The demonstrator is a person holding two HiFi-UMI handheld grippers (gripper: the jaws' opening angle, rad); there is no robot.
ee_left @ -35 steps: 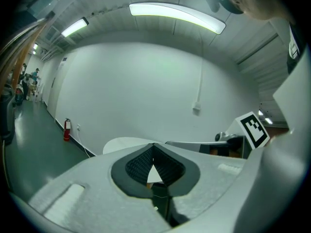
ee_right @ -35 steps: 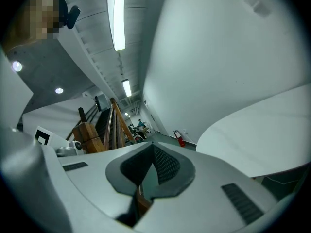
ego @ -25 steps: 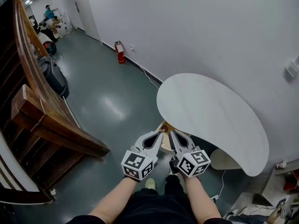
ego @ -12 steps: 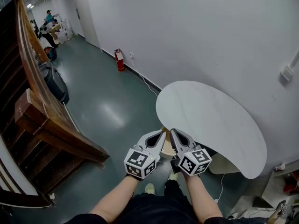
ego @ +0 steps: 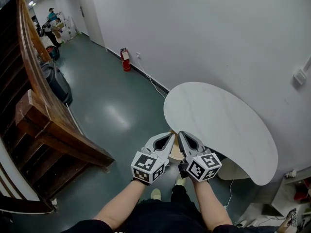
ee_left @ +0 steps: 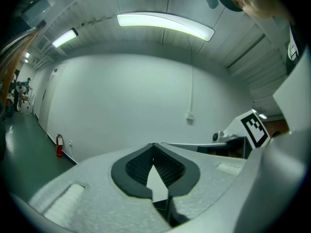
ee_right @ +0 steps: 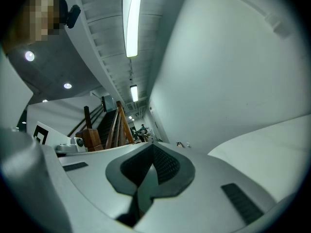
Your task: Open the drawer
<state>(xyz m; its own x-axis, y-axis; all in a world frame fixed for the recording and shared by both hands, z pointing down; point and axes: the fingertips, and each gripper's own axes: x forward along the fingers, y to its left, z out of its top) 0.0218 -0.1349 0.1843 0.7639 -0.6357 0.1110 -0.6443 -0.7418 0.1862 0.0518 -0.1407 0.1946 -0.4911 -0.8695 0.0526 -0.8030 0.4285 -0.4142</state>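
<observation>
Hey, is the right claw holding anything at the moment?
No, the right claw has its jaws closed tip to tip, with nothing between them.

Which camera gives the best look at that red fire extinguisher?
The head view: the fire extinguisher stands whole on the floor against the white wall. The left gripper view shows it tiny at the far left. In the right gripper view I cannot pick it out.
</observation>
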